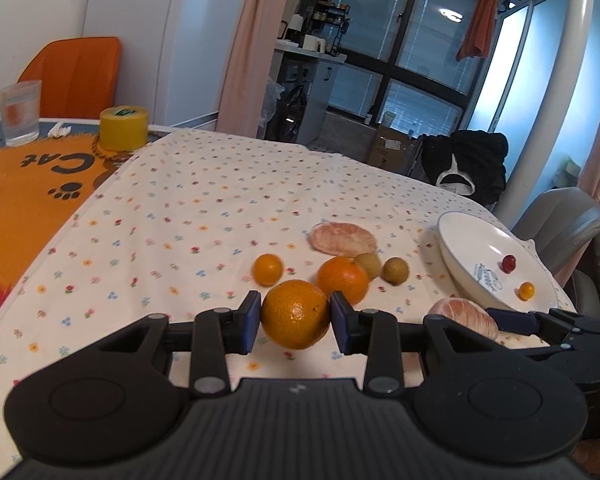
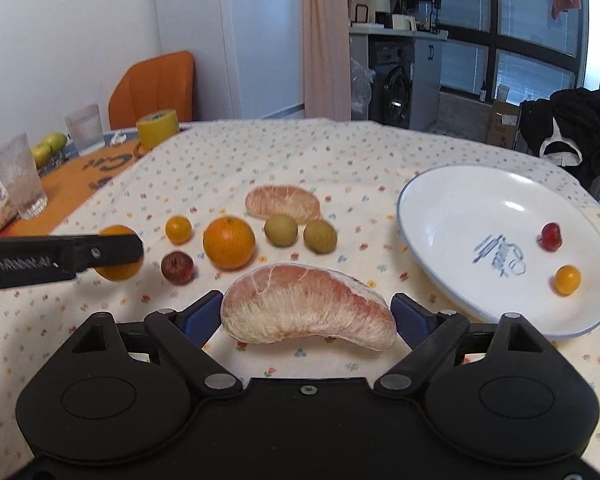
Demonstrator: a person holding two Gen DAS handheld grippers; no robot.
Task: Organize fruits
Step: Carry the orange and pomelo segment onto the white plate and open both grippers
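Note:
My left gripper [image 1: 296, 312] is shut on a large orange [image 1: 295, 320], held just above the flowered cloth [image 1: 188, 208]. My right gripper [image 2: 306, 312] is shut on a peeled pomelo segment [image 2: 308, 308] left of the white plate [image 2: 460, 208]. The plate holds a small red fruit [image 2: 550, 236] and a small orange fruit [image 2: 567, 279]. On the cloth lie a second orange [image 2: 229, 243], a second pomelo segment [image 2: 283, 202], two green-brown fruits [image 2: 281, 230] [image 2: 320, 236], a small orange fruit [image 2: 178, 229] and a dark red fruit [image 2: 177, 267].
A yellow tape roll [image 1: 124, 128], glasses [image 2: 20, 176] [image 2: 85, 123] and green apples [image 2: 50, 145] stand on the orange cat mat [image 1: 20, 200] at far left. An orange chair [image 1: 76, 76] is behind it. A grey chair [image 1: 560, 224] sits past the plate's side of the table.

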